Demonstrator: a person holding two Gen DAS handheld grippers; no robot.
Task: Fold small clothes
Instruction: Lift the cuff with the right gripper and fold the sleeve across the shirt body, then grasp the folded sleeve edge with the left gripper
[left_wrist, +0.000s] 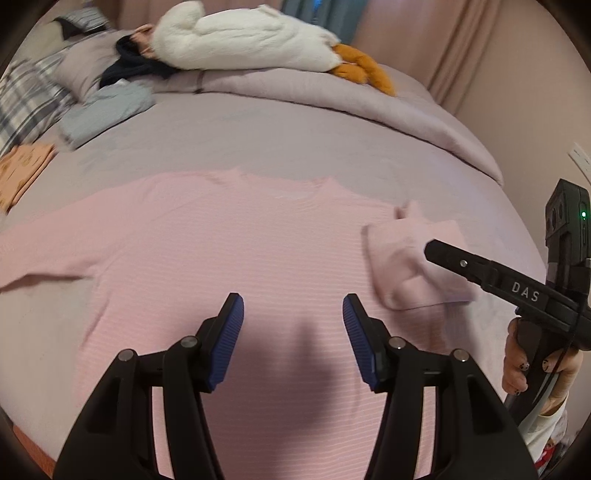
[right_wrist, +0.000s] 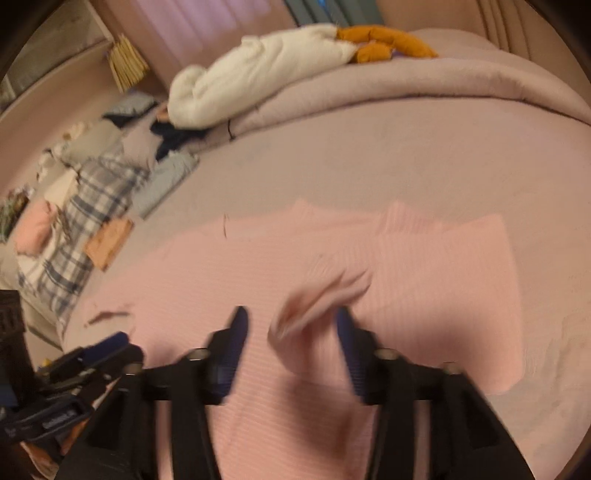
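A pink ribbed long-sleeved top (left_wrist: 229, 258) lies flat on the bed, neck at the far side. Its left sleeve is spread out to the left. Its right sleeve (left_wrist: 410, 266) is folded back on itself, over the body. My left gripper (left_wrist: 293, 314) is open and empty just above the top's lower middle. My right gripper (right_wrist: 291, 325) is open above the folded sleeve (right_wrist: 317, 306); the loose cuff lies between its fingers, and the view is blurred. The right gripper also shows in the left wrist view (left_wrist: 432, 249), over the sleeve.
A mauve quilt (left_wrist: 369, 110) is bunched at the far side, with a white and orange plush toy (left_wrist: 251, 40) on it. Folded clothes (left_wrist: 107, 110), an orange garment (left_wrist: 22, 170) and plaid pillows (left_wrist: 26, 99) lie at the left. A wall stands at the right.
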